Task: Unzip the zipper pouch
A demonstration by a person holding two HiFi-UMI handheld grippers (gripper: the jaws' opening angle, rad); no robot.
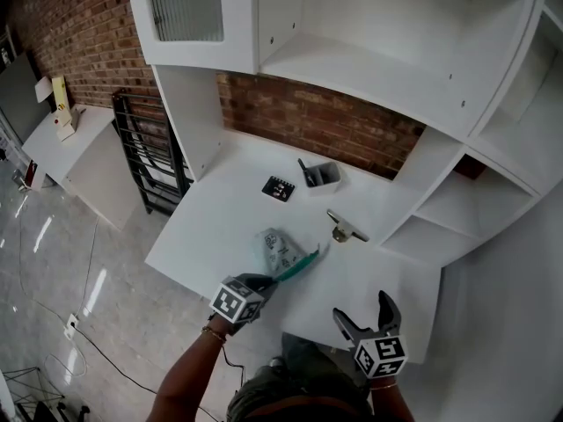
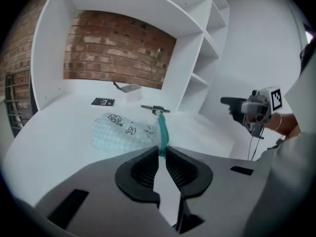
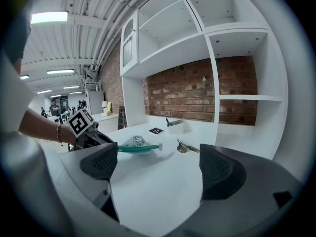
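Note:
The zipper pouch is pale mesh with small printed figures and a teal zipper edge. It stands lifted off the white desk, held at its near end. My left gripper is shut on that end of the teal edge, which runs away from the pads in the left gripper view, pouch beyond. My right gripper hovers open near the desk's front right, holding nothing; its view shows the pouch off to the left, with the zipper pull at the far tip.
A metal clip-like tool lies right of the pouch. Behind are a white tray with a dark pen and a small black card. White shelving and a brick wall close the back and right. Floor drops off at left.

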